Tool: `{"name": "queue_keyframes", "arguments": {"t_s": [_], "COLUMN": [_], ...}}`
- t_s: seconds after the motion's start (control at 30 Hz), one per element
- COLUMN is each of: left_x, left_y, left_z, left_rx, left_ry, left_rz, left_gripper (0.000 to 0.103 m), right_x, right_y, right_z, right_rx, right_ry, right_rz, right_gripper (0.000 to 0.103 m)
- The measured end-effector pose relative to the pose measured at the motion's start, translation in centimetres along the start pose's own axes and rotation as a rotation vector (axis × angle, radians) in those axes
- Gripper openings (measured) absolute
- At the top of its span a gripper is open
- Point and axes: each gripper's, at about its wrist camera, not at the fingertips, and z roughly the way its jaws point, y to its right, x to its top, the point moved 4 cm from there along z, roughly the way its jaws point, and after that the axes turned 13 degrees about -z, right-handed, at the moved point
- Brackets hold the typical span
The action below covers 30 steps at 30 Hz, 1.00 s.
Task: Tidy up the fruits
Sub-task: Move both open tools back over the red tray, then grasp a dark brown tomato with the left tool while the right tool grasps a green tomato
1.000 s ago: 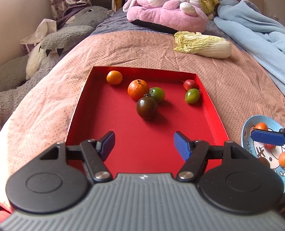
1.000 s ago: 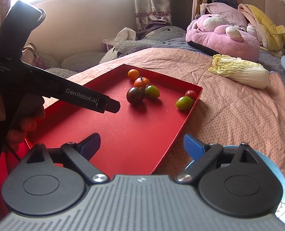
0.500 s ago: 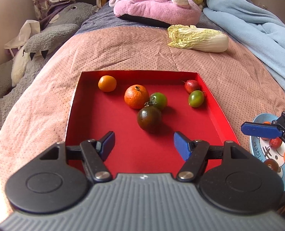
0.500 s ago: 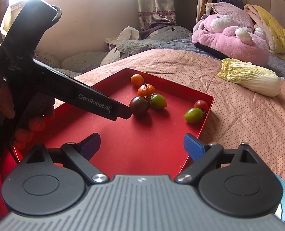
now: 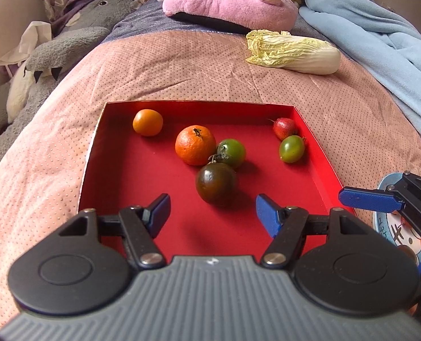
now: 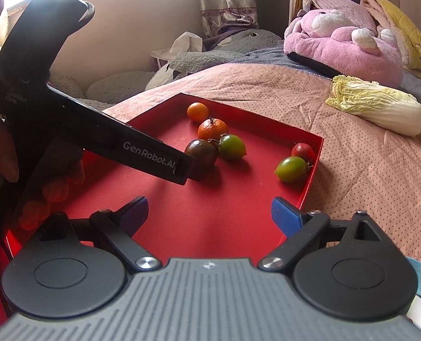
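Both my grippers are over the near end of the red tray [image 5: 119, 176], which sits on the pink bedspread [image 5: 182, 65].

Left gripper [image 5: 212, 213]: jaws apart and closing slightly, nothing between the pads. It points down at the dark tomato [image 5: 216, 183], which lies just beyond the fingertips, not touching them. In the right wrist view the left gripper [image 6: 189, 170] comes in from the left, my hand [image 6: 54, 182] wrapped round its handle, its tip just in front of the dark tomato [image 6: 203, 153].

Right gripper [image 6: 210, 214]: jaws wide apart, empty, over bare tray floor near the right wall. In the left wrist view one of its blue fingers [image 5: 369, 199] shows above the blue plate [image 5: 386, 182], which is just outside the tray's right wall.

Fruit in the tray:
- dark tomato, centre, touching the green tomato [image 5: 231, 153] behind it
- tangerine [image 5: 195, 145] just left of the green tomato, touching it
- small orange fruit [image 5: 148, 122] near the far left corner, on its own
- small red fruit [image 5: 284, 128] by the far right corner, with a green oval tomato [image 5: 291, 149] right in front of it, close to the right wall

Off the tray: a cabbage [image 5: 292, 52] further up the bedspread, pink plush toy [image 5: 230, 2] behind it, blue blanket [image 5: 380, 37] on the right, grey plush toy [image 5: 62, 48] on the left.
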Motion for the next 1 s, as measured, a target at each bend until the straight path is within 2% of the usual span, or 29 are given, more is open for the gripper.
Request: {"name": "queue_keyframes", "arguments": {"t_s": [0.13, 0.2, 0.33, 0.43, 0.57, 0.67, 0.87, 0.9, 1.0], "left_x": [0.1, 0.0, 0.2, 0.3, 0.4, 0.5, 0.8, 0.9, 0.9], "left_y": [0.1, 0.3, 0.4, 0.2, 0.3, 0.0, -2.5, -2.8, -3.5], "left_z": [0.6, 0.8, 1.1, 1.7, 1.9, 1.8, 0.8, 0.6, 0.3], "left_rx": [0.000, -0.006, 0.005, 0.011, 0.003, 0.011, 0.073, 0.082, 0.094], "left_ry": [-0.010, -0.020, -0.011, -0.029, -0.025, -0.026, -0.032, -0.030, -0.030], "left_rz": [-0.002, 0.004, 0.012, 0.004, 0.008, 0.002, -0.105, -0.114, -0.141], "left_gripper": [0.067, 0.062, 0.059, 0.046, 0.038, 0.037, 0.037, 0.037, 0.037], "right_x": [-0.1, 0.0, 0.5, 0.8, 1.3, 1.7, 2.6, 2.8, 3.5], "right_y": [0.1, 0.2, 1.2, 2.2, 2.8, 2.5, 1.5, 1.4, 1.6], "right_z": [0.3, 0.6, 1.3, 1.7, 2.4, 3.1, 5.2, 5.6, 6.5], "right_rx": [0.003, 0.002, -0.022, -0.039, -0.054, -0.060, -0.051, -0.052, -0.062], "right_ry": [-0.003, -0.007, -0.012, -0.016, -0.030, -0.044, -0.067, -0.074, -0.080], "right_rz": [-0.001, -0.005, -0.017, -0.002, -0.016, -0.041, -0.084, -0.094, -0.113], "right_gripper": [0.096, 0.096, 0.096, 0.096, 0.095, 0.093, 0.081, 0.076, 0.069]}}
